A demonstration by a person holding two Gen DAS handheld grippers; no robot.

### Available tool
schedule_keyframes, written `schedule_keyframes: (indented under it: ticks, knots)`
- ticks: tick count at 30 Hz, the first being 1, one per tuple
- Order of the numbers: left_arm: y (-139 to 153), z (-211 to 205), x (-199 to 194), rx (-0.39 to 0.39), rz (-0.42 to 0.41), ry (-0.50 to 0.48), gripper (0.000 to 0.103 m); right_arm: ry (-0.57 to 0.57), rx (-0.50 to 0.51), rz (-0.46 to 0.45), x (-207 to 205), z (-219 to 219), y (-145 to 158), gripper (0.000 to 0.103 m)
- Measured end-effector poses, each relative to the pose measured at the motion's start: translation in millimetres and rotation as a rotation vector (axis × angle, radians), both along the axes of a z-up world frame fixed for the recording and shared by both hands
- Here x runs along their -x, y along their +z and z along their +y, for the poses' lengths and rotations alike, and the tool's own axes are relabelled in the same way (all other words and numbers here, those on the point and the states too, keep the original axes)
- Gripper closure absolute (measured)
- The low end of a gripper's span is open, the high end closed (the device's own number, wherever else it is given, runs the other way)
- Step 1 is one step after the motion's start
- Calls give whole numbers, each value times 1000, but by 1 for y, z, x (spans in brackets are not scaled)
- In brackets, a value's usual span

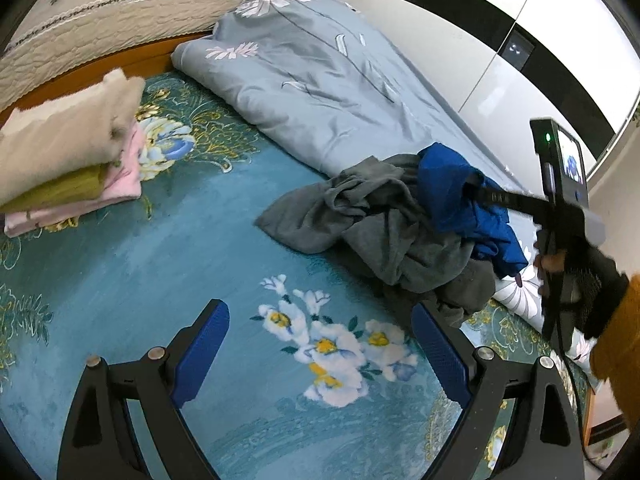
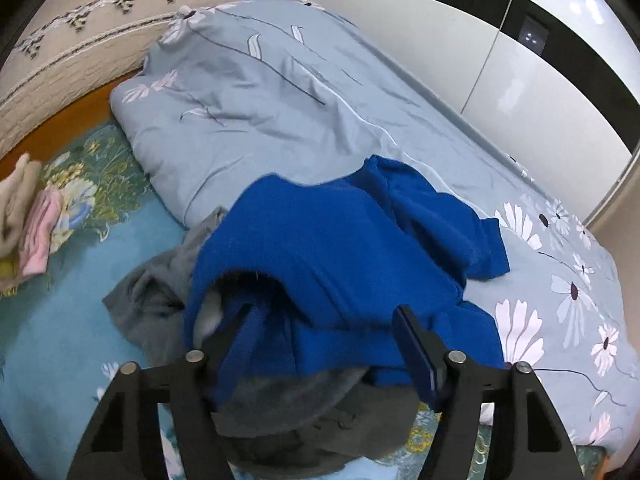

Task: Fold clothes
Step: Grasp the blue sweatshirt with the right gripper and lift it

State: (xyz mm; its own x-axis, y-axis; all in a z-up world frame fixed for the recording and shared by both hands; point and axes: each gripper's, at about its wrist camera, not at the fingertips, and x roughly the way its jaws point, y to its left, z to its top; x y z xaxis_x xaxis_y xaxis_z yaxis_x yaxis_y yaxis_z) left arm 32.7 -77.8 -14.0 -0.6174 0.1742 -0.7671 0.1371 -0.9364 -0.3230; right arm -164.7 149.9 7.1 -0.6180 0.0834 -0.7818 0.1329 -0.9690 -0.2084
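Observation:
A crumpled blue sweater (image 1: 452,184) (image 2: 320,248) lies on top of a grey garment (image 1: 360,220) (image 2: 152,304) in a heap on the bed. My right gripper (image 2: 325,310) (image 1: 476,192) stands over the sweater with its jaws wide apart. A thick fold of blue fabric lies between them, the left finger tucked under the hem; a firm pinch does not show. My left gripper (image 1: 320,308) hangs open over the teal flowered bedspread (image 1: 140,260), left of the heap, with nothing between its fingers.
A stack of folded clothes (image 1: 68,152) (image 2: 28,220), cream, olive and pink, sits at the far left of the bed. A grey-blue flowered duvet (image 1: 312,80) (image 2: 260,100) runs along the back. Behind are a quilted headboard (image 1: 100,12) and a white wardrobe (image 1: 500,40). A mustard sleeve (image 1: 616,340) holds the right gripper.

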Motion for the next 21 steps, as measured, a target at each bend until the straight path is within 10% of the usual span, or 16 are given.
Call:
schedule_keyframes:
  ticks: [5, 13, 21]
  knots:
    - [-6, -11, -7, 15, -14, 15, 10, 5, 0, 1, 18, -13, 6, 34]
    - [-5, -31, -19, 33, -16, 41, 10, -93, 229, -83, 31, 6, 19, 89]
    - [-1, -32, -25, -11, -1, 50, 10, -31, 440, 91, -10, 34, 86, 96]
